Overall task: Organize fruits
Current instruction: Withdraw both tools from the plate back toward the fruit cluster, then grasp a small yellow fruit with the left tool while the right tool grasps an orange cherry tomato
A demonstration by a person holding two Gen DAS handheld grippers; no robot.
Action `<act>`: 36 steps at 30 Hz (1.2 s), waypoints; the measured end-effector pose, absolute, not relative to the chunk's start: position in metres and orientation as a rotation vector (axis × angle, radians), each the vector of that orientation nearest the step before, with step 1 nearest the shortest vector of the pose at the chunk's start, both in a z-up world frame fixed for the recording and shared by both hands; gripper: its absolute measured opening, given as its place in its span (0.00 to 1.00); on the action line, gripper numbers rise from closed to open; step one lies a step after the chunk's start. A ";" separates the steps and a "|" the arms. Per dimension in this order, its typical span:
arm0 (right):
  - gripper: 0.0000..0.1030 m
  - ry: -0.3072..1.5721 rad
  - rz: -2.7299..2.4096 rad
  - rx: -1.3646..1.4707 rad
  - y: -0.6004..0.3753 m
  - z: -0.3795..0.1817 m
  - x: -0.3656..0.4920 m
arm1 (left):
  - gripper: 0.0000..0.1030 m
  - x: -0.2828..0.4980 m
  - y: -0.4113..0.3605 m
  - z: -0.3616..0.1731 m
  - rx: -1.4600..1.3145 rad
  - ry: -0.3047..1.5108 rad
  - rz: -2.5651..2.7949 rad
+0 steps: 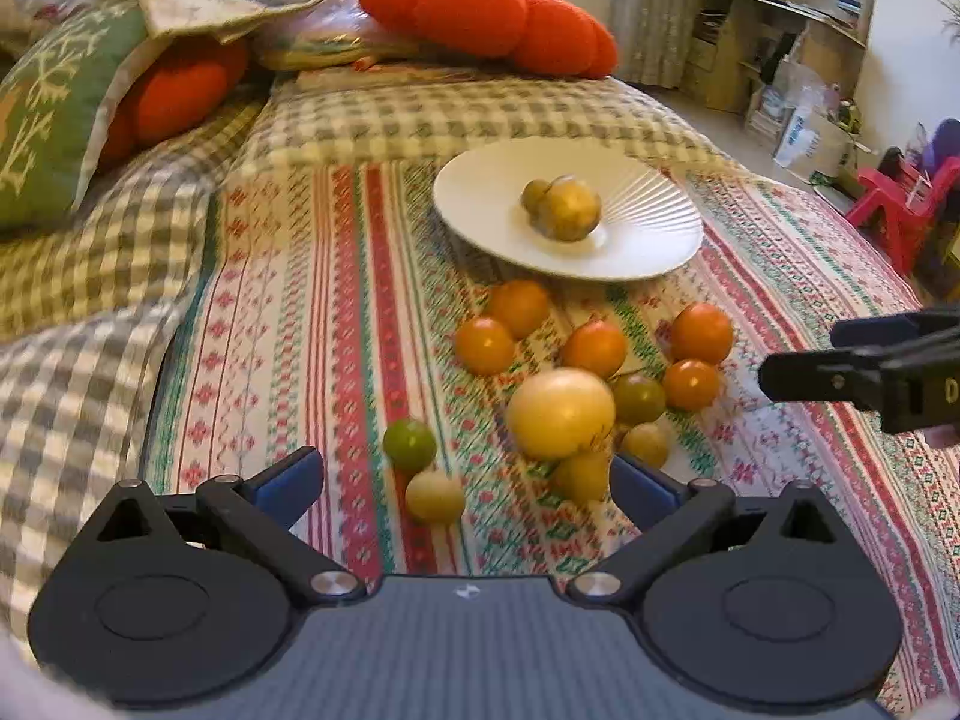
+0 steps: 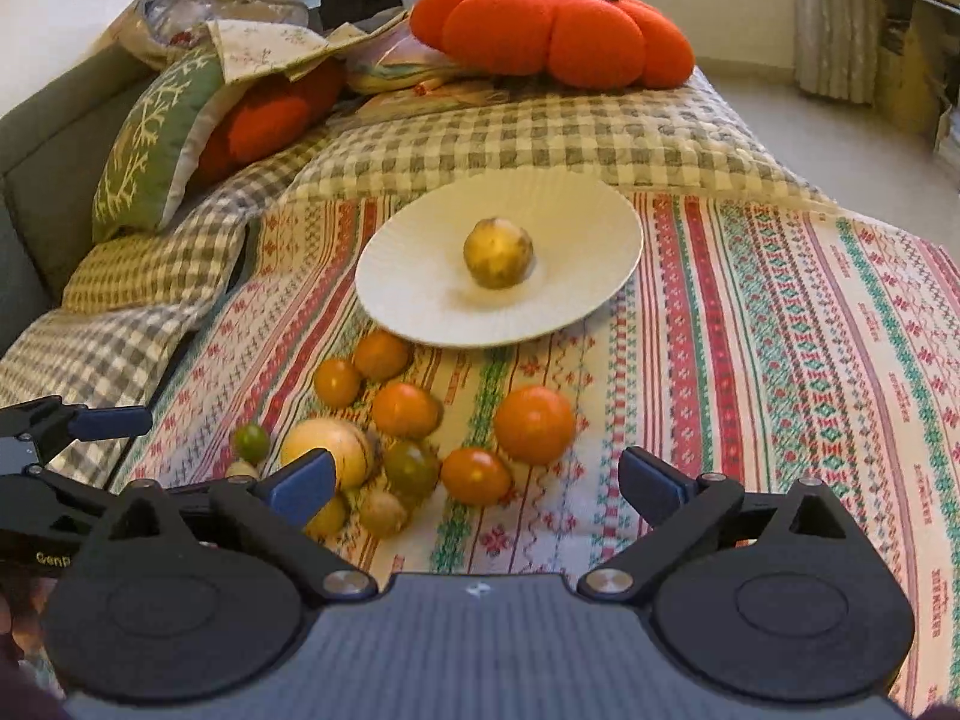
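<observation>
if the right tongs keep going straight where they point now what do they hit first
Most likely the small orange round fruit lying on the striped patterned cloth, just ahead between the open right tongs; depth is unclear, so possibly bare cloth beside it.

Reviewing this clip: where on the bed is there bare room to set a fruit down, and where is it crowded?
Free: most of the white plate around its yellow-brown fruit, and the striped cloth right of the plate. Crowded: the fruit cluster just below the plate's near rim.
</observation>
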State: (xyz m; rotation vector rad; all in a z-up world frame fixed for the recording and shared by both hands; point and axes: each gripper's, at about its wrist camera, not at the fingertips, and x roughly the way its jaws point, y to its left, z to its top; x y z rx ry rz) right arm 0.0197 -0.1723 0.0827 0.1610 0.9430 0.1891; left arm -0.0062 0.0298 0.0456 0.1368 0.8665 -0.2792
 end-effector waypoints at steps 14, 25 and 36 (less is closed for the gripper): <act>1.00 0.905 0.297 0.090 -0.152 0.055 -0.009 | 0.93 -0.015 0.054 0.008 0.126 0.839 -0.255; 1.00 0.887 0.391 0.010 -0.133 0.043 -0.026 | 0.93 -0.015 0.059 -0.008 0.160 0.848 -0.260; 0.90 0.941 0.448 -0.102 -0.105 0.027 -0.034 | 0.85 -0.010 0.059 -0.010 0.148 0.843 -0.272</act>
